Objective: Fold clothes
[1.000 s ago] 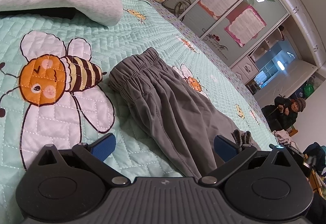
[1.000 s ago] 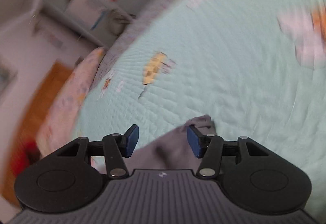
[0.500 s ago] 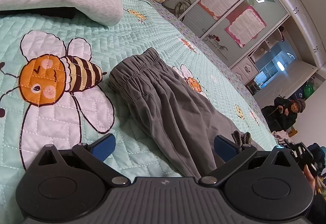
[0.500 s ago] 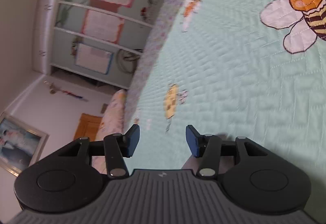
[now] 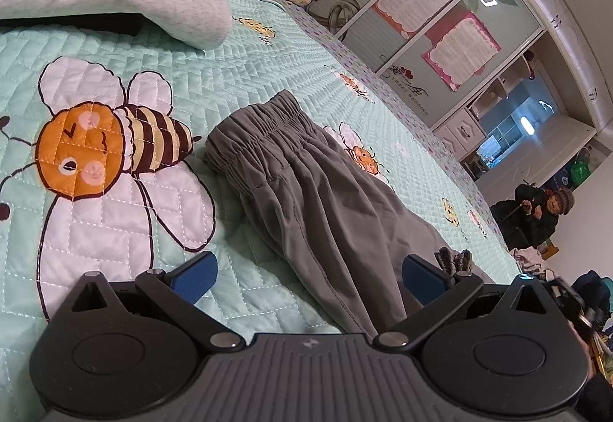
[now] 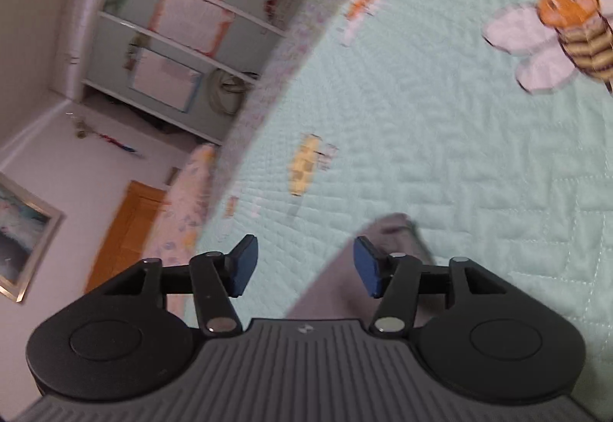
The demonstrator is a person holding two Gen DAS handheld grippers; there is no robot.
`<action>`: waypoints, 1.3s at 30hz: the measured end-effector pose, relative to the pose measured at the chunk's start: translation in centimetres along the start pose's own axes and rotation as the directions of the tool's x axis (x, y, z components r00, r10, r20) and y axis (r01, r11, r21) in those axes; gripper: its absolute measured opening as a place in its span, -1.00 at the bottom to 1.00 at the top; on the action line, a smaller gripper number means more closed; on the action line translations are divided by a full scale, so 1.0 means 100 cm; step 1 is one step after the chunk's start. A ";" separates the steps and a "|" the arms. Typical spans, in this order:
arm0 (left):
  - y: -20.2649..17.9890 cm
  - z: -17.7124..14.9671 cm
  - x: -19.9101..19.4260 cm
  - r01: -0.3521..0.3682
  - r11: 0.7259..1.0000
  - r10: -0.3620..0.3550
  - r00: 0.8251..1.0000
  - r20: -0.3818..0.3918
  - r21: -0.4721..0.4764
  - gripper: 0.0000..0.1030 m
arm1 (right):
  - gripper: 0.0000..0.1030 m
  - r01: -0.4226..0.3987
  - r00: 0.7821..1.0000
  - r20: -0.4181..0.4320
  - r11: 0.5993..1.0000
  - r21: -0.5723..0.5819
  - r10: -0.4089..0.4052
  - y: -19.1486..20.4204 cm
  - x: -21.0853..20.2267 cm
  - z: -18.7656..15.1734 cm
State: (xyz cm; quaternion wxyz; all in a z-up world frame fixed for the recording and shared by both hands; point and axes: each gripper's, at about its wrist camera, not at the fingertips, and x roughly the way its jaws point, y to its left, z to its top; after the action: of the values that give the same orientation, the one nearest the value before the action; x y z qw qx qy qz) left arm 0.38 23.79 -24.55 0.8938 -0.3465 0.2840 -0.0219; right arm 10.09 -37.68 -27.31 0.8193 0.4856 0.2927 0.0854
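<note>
Grey trousers [image 5: 318,192] lay lengthwise on the quilt [image 5: 115,230], waistband at 12 o'clock from the left gripper [image 5: 306,274]. Judged light, limp, slippery; best pinched at the thick waistband or hem. Left jaws wide apart, empty. Right gripper [image 6: 302,265] about half open, jaws just opened slightly, nothing between; trouser end at its 3 o'clock. Versus half a second earlier: right view blurrier, more grey cloth showing; left unchanged.

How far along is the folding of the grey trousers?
Done: grey elastic-waist trousers lie leg over leg on the mint quilted bee bedspread. In hand: nothing; left tool and right tool are open and empty. Left: folding them shorter, toward the waistband.
</note>
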 end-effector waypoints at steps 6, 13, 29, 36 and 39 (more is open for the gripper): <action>0.001 0.001 0.001 0.001 1.000 -0.001 1.000 0.001 -0.002 0.99 | 0.13 -0.039 0.999 -0.003 0.999 0.013 0.039 0.015 0.028 0.015; 0.002 0.001 0.000 0.005 1.000 -0.005 1.000 0.002 -0.006 0.99 | 0.28 -0.114 0.972 -0.201 0.992 0.049 0.121 0.037 0.063 -0.071; 0.002 0.001 -0.001 0.012 1.000 -0.012 1.000 0.004 -0.019 0.99 | 0.32 -0.237 0.949 -0.216 0.972 -0.008 0.229 0.070 0.026 -0.145; 0.003 0.001 -0.001 0.014 1.000 -0.014 1.000 0.008 -0.028 0.99 | 0.39 -0.232 0.963 -0.151 0.971 -0.050 0.222 0.043 -0.035 -0.135; 0.006 0.003 -0.002 0.024 0.998 -0.023 1.000 0.012 -0.065 0.99 | 0.40 -0.196 0.976 -0.111 0.980 -0.046 0.190 0.024 -0.071 -0.133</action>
State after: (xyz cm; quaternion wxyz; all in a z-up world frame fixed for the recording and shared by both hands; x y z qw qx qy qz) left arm 0.32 24.46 -24.66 0.8833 -0.3789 0.2753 -0.0211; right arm -2.79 -29.53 -27.17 0.8040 0.4829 0.2846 0.1985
